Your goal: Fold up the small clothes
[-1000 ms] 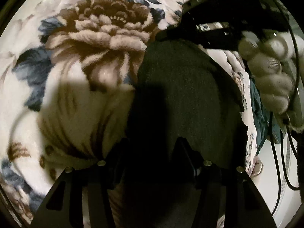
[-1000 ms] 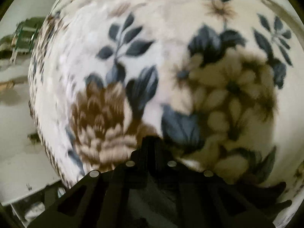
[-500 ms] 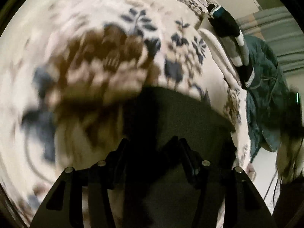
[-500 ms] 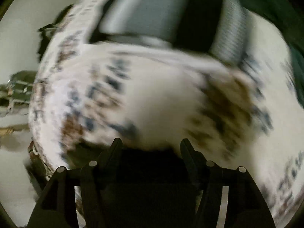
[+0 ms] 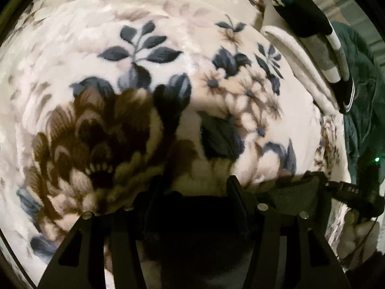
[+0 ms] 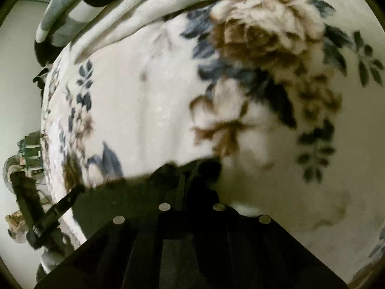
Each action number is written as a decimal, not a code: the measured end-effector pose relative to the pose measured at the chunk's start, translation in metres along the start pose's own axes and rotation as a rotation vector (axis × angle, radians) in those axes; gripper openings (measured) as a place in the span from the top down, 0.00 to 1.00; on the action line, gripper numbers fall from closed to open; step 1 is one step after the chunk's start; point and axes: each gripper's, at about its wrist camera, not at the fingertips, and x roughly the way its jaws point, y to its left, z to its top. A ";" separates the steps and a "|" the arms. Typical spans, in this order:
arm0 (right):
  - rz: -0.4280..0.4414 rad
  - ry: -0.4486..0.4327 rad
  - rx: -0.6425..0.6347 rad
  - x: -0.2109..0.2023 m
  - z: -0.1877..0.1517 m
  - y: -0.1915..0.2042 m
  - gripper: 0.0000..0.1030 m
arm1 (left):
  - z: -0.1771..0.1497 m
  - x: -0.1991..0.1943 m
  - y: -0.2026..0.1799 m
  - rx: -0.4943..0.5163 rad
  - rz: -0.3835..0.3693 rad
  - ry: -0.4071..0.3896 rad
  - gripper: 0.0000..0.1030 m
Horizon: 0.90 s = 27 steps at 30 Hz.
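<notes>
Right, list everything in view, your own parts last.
blanket: one, cream with brown and blue flowers, under everything
dark garment: one, blackish, between the left fingers, stretching towards the right gripper
striped cloth: one bundle, black, teal, grey, white, blanket's far edge
green fabric: one, dark green, beyond the blanket's edge
left gripper: one, black, holding the garment
right gripper: one, black, fingers shut on the garment
hand: one, behind the right gripper

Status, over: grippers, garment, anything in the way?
Left gripper, right gripper shut on dark garment. Garment spans between them, over floral blanket. Striped sock apart, at blanket edge.
</notes>
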 end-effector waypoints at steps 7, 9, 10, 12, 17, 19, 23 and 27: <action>0.010 -0.014 0.019 -0.071 -0.044 -0.039 0.46 | -0.013 -0.041 0.005 -0.061 -0.042 -0.050 0.51; 0.025 -0.009 0.059 -0.088 -0.062 -0.065 0.46 | -0.028 -0.056 0.010 -0.082 -0.074 -0.061 0.50; 0.031 -0.015 0.074 -0.094 -0.071 -0.076 0.46 | -0.033 -0.059 0.012 -0.092 -0.082 -0.055 0.45; 0.029 -0.026 0.055 -0.095 -0.078 -0.080 0.46 | -0.044 -0.062 0.013 -0.105 -0.098 -0.041 0.41; 0.018 -0.013 -0.123 -0.071 -0.058 -0.030 0.46 | -0.033 -0.033 -0.016 -0.020 0.026 -0.029 0.41; 0.045 0.041 -0.226 -0.044 -0.045 0.009 0.46 | -0.018 -0.018 -0.022 -0.004 0.091 -0.040 0.38; -0.138 0.022 -0.306 0.001 -0.013 0.045 0.46 | 0.014 0.011 -0.014 -0.054 0.187 -0.010 0.38; -0.129 -0.011 -0.219 -0.010 0.004 0.037 0.46 | 0.016 -0.006 -0.014 -0.050 0.155 -0.013 0.38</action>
